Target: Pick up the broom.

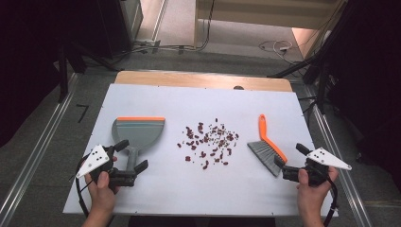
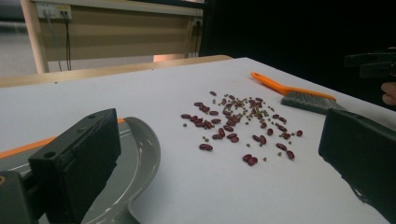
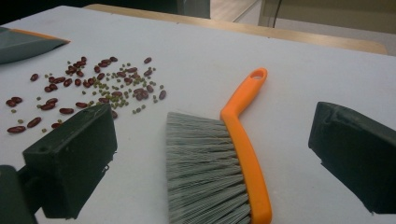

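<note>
I see surface [image 1: 189, 189] lit evenly from overhead, shadows soft, surroundings dark; near fingers [image 2: 74, 163] blurred in both gripper views.

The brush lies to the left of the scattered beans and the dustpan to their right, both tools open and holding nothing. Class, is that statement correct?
Not quite: the sides are swapped. In the high view the brush lies right of the beans and the dustpan lies left. The rest stands: left tool and right tool are open and hold nothing.
</note>
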Demonstrator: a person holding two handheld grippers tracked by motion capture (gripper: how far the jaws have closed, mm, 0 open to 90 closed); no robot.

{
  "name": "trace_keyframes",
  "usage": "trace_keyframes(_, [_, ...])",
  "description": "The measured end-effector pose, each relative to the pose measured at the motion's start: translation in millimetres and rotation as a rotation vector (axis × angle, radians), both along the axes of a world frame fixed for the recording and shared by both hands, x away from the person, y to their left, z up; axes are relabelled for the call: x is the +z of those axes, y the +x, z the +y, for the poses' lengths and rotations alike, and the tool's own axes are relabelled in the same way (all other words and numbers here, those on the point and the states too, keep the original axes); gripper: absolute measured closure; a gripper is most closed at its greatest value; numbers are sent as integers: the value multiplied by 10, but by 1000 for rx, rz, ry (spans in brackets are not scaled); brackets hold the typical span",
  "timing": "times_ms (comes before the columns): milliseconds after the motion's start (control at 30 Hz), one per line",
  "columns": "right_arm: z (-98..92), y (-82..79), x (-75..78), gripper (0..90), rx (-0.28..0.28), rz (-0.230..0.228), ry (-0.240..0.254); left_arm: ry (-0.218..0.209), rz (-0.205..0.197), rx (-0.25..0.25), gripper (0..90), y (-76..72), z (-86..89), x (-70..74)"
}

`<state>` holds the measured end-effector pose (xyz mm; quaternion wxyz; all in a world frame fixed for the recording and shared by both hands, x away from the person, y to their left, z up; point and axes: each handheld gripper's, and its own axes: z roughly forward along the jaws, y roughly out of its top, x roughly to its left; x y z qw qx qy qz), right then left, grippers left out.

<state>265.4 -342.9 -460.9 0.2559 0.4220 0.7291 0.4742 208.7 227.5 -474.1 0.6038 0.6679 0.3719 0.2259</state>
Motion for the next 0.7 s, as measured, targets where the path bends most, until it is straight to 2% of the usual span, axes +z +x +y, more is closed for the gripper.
trace_keyframes(267, [54, 32, 31, 0, 7, 15, 3, 7, -5, 12, 1, -10, -2, 19])
trace_keyframes(367, [99, 57, 141, 0, 36, 10, 18, 5, -6, 15, 1, -13, -4, 24])
trace_keyframes(400, [116, 73, 177, 0, 54, 6, 11, 5, -6, 17, 1, -17, -3, 28])
trace_keyframes(467, [155, 97, 254, 0, 58, -1, -18, 9, -5, 21, 1, -14, 2, 30])
trace_keyframes(533, [170, 129, 323, 0, 60, -7, -24, 6, 1, 21, 1, -4, 11, 25])
trace_keyframes(700, [193, 321, 446, 0, 61, 51, -31, 12, 5, 18, 1, 2, 15, 24])
